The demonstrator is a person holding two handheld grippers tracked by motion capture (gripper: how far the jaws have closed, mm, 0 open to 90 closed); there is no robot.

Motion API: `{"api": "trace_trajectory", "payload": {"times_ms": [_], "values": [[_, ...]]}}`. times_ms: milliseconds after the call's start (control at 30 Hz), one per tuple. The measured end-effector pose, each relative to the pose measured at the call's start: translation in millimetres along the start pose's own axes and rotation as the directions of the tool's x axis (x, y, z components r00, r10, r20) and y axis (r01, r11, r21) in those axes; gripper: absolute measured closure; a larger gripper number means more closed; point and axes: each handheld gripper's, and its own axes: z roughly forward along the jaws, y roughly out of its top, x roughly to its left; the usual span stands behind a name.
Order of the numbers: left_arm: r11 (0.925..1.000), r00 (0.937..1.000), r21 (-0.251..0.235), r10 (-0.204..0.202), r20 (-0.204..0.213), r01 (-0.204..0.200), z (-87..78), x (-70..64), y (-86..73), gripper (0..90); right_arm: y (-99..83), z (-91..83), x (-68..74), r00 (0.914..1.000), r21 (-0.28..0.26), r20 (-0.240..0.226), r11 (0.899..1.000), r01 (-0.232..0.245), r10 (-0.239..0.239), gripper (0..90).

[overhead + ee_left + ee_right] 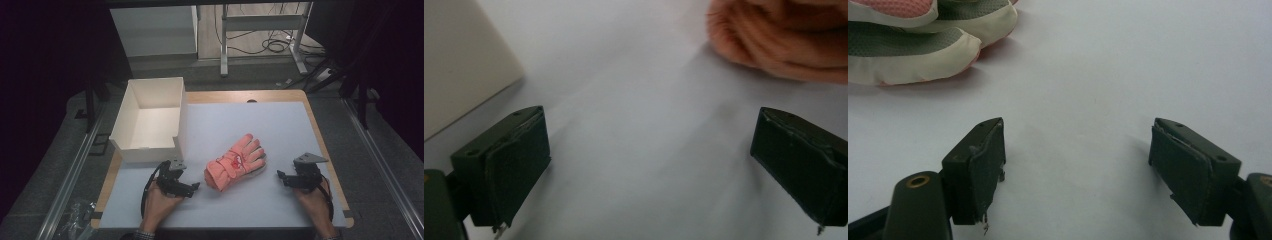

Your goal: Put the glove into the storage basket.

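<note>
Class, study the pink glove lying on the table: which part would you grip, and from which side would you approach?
Probably the bulky cuff end of the pink glove, which points toward the left gripper. It looks thicker and firmer than the splayed fingers at the far end, and the open jaws already face it from the glove's near left, so come in low across the table.

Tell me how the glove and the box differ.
The glove is pink and soft; the box is white and stiff-walled. The glove lies flat mid-table between the left gripper and the right gripper; the box stands at the table's far left corner, open on top. Both rest on the table, untouched.
</note>
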Motion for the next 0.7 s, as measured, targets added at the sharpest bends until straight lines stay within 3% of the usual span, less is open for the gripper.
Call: {"api": "trace_trajectory", "payload": {"times_ms": [300,433,533,700], "values": [[0.9988,0.9952,-0.013,0.049,0.085,-0.048,-14.5,-21.4,13.4,2.7,-0.1,0.0,0.0,1.0,-0.001,0.0,1.0,0.0,0.0,22.9],[0.9966,0.9903,-0.013,0.082,0.112,-0.081,-18.9,-31.6,26.5,2.1,-0.1,-0.1,-0.1,1.0,0.0,0.0,1.0,0.0,0.0,22.8],[0.9961,0.985,-0.031,0.086,0.149,-0.083,-21.5,-37.2,37.3,2.0,-0.2,-0.2,-0.1,1.0,0.0,0.0,1.0,0.0,0.0,22.9],[0.9954,0.9803,-0.035,0.094,0.174,-0.09,-21.7,-44.8,57.4,1.3,-0.2,-0.1,-0.2,1.0,-0.001,0.0,1.0,0.002,-0.002,22.8]]}}
